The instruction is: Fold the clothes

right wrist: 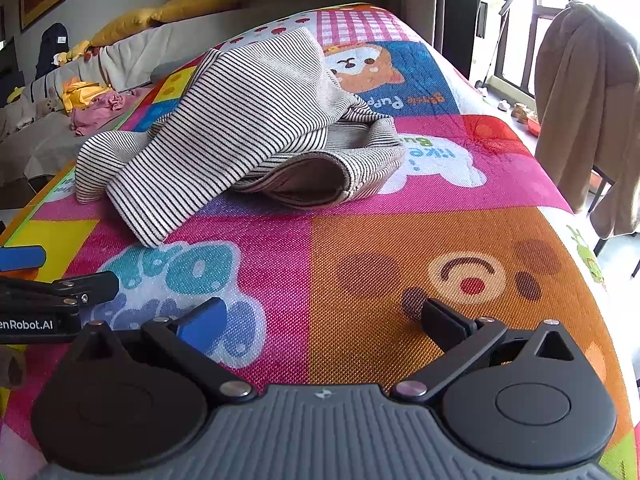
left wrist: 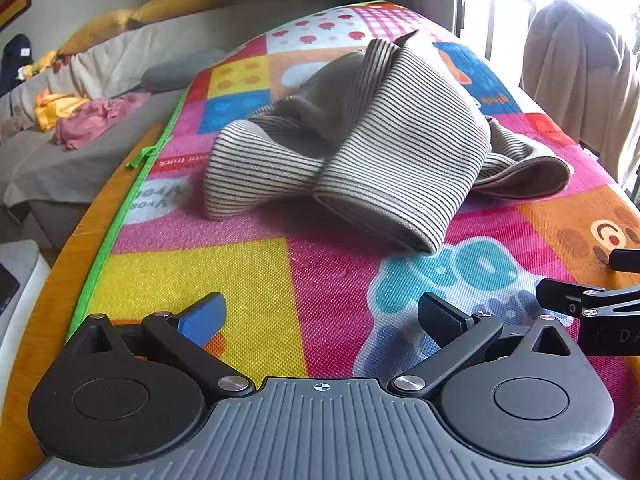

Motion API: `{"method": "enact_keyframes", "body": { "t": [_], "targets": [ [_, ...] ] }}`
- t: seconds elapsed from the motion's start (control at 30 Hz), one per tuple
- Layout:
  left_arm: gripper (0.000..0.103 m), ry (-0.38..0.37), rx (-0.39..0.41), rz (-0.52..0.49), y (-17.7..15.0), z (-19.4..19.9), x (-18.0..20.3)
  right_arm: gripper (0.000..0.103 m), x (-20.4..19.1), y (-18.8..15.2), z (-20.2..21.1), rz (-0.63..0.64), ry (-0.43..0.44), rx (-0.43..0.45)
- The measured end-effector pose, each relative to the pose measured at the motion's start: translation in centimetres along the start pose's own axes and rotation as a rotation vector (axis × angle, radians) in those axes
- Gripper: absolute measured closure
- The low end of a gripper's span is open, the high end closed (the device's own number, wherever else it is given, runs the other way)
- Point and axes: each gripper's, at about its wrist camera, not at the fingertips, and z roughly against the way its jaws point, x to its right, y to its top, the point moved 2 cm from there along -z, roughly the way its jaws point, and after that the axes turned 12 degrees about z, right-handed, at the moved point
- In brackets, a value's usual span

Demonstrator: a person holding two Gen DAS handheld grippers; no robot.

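Striped top (left wrist: pixel 360 136) sits crumpled in a heap on the bright patchwork mat (left wrist: pixel 256 276), ahead of both my tongs and touched by neither. My left gripper (left wrist: pixel 320 316) hovers low over the yellow and pink squares with its fingers spread wide, the blue pad (left wrist: pixel 202 320) on one side and the black pad (left wrist: pixel 440 318) on the other, nothing between them. My right gripper (right wrist: pixel 324 320) is spread just as wide over the orange bear-face patch (right wrist: pixel 472 276), and it holds nothing either. The two tools are side by side: from the right wrist view I see the left one's tips poking in at the left edge, and from the left wrist view the right one's black tips show at the far right. On the garment, one sleeve-like fold (right wrist: pixel 152 200) drapes toward me with its end lying on the pink square, and a hem (right wrist: pixel 316 180) gapes open, showing the plain brownish inside. Off to the left beyond the mat's green edge (left wrist: pixel 120 208) is a sofa (left wrist: pixel 60 160) with a pink cloth (left wrist: pixel 96 120) and a yellow cloth (left wrist: pixel 56 106) lying on it, and yellow cushions (left wrist: pixel 180 4) along its back. To the right, a brown garment (right wrist: pixel 588 100) hangs over a chair by the window.
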Motion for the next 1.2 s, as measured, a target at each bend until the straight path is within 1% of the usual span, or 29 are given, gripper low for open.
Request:
{"method": "enact_keyframes", "body": {
  "t": [0.07, 0.1, 0.23, 1.2],
  "targets": [
    [0.0, -0.001, 0.0, 0.001, -0.01, 0.0, 0.01, 0.0, 0.0, 0.11, 0.09, 0.001, 0.002, -0.001],
    [0.0, -0.001, 0.0, 0.001, -0.01, 0.0, 0.02, 0.0, 0.43, -0.18, 0.14, -0.017, 0.02, 0.012],
    [0.0, -0.002, 0.0, 0.002, -0.02, 0.01, 0.05, 0.0, 0.23, -0.13, 0.05, -0.014, 0.008, 0.01],
    [0.0, -0.001, 0.0, 0.003, -0.02, 0.06, 0.0, 0.0, 0.17, -0.11, -0.07, -0.013, 0.001, 0.013]
  ]
}}
